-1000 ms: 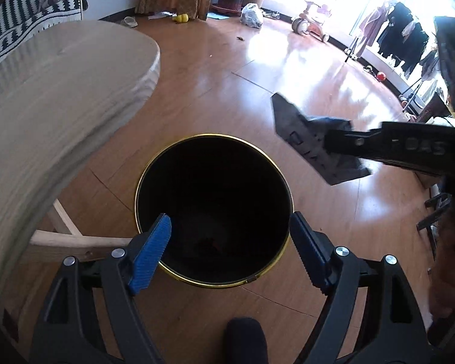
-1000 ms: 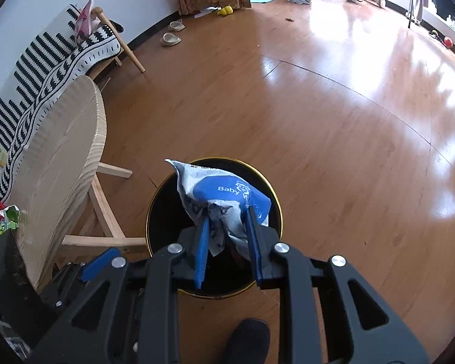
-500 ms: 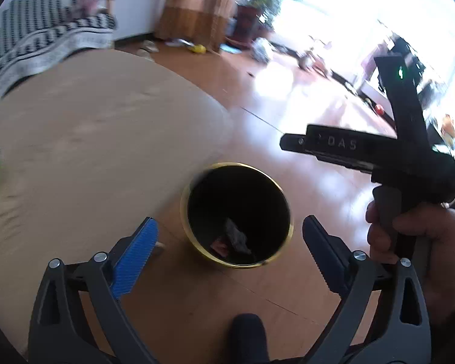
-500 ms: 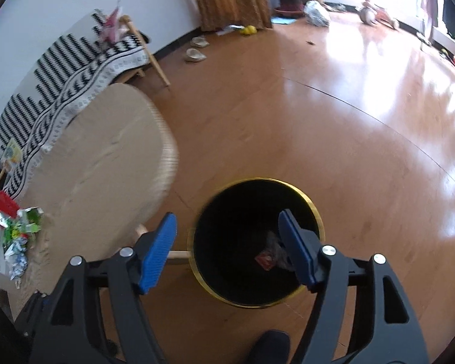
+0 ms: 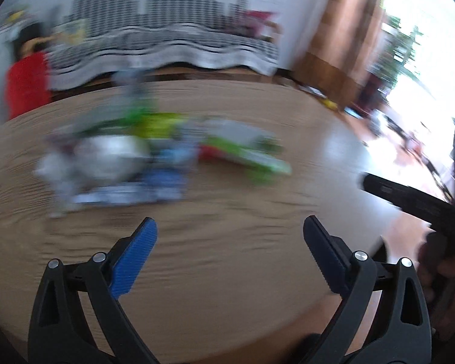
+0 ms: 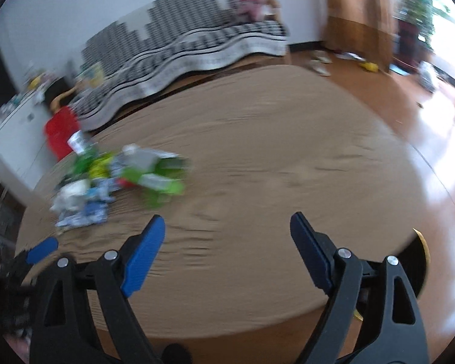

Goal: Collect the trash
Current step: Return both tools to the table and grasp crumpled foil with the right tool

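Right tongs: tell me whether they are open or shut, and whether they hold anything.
Open and empty. The right tongs have blue pads spread wide apart, with only bare table between them.

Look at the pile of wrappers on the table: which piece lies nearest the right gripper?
The green wrapper at the pile's right end. It juts out toward the right gripper, while the blue-and-white wrapper and the rest lie further left on the table.

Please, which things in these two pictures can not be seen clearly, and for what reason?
- Trash pile on the table, both views: motion blur, single items and print unreadable.
- Bin, right wrist view: mostly behind the table edge and gripper; contents hidden.
- Right gripper, left wrist view: cut off, fingertips unseen.
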The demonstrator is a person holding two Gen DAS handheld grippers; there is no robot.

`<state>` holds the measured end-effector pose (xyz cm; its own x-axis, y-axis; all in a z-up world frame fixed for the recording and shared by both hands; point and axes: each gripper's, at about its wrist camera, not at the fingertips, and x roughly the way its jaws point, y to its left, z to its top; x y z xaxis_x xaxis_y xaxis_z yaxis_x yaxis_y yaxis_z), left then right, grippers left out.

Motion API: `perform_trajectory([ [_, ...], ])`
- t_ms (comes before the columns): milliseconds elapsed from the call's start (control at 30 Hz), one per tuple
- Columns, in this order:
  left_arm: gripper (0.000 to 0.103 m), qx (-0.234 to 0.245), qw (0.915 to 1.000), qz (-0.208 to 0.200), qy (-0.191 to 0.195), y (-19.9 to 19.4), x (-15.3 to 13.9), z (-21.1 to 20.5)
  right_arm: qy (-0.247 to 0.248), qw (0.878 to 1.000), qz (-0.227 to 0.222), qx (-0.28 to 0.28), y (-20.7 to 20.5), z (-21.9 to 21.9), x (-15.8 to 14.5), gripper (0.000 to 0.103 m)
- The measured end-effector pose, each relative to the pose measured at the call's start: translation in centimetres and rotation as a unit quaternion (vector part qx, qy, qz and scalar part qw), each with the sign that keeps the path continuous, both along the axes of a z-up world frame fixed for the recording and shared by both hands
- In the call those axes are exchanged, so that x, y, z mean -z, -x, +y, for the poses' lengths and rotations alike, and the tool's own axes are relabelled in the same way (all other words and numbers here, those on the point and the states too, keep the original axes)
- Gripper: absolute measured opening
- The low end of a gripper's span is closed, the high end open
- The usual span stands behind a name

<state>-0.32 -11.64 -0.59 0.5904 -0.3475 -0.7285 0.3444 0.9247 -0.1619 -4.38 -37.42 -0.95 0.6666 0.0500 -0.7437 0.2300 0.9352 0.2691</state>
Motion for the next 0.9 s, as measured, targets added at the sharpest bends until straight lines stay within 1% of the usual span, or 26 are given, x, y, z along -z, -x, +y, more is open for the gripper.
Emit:
perform_trajectory([
  [67,0.094,-0.038,0.9992,-0.004,-0.013,-1.3,0.2,3.6,-0.002,1.0,-0.003,-0.03,-1.7,3.4,-0.1,0.082],
  [133,0.094,-0.076,0.9966,-0.005,-0.031,-2.7,0.7,7.0,-0.003,0.999,-0.004,-0.053,-3.0,6.3,0.0,0.082],
  [200,0.094,-0.101,0.9942,-0.004,-0.039,-3.7,1.2,10.1,-0.005,0.997,-0.002,-0.078,-4.3,9.3,0.3,0.082],
  [267,0.094,-0.116,0.9925,0.001,-0.04,-4.6,2.0,12.8,-0.009,0.996,0.002,-0.094,-5.1,11.3,0.6,0.082],
  [367,0.094,-0.124,0.9913,0.009,-0.043,-5.3,2.8,15.1,-0.028,0.993,0.012,-0.114,-7.0,14.2,1.5,0.082],
  [500,0.094,-0.12,0.9919,0.013,-0.04,-6.1,3.1,16.1,-0.053,0.99,0.028,-0.126,-9.1,15.7,2.9,0.081],
  [567,0.094,-0.117,0.9923,0.011,-0.041,-6.6,3.3,16.2,-0.063,0.99,0.036,-0.124,-10.4,16.6,3.8,0.078],
  [633,0.094,-0.112,0.9927,0.008,-0.046,-7.2,3.6,15.6,-0.065,0.989,0.044,-0.125,-11.6,17.4,4.6,0.071],
  [733,0.094,-0.104,0.9926,0.0,-0.064,-7.9,4.3,15.2,-0.066,0.989,0.052,-0.126,-13.0,18.4,5.6,0.064],
  [800,0.094,-0.099,0.9926,0.001,-0.07,-8.5,4.9,15.2,-0.063,0.988,0.054,-0.131,-13.6,19.2,6.0,0.061],
  [867,0.094,-0.102,0.9921,0.002,-0.074,-9.1,5.3,15.4,-0.054,0.987,0.055,-0.144,-14.0,20.0,6.0,0.041],
  [900,0.094,-0.103,0.992,0.002,-0.073,-9.3,5.5,15.7,-0.059,0.985,0.055,-0.152,-14.1,20.2,6.1,0.023],
])
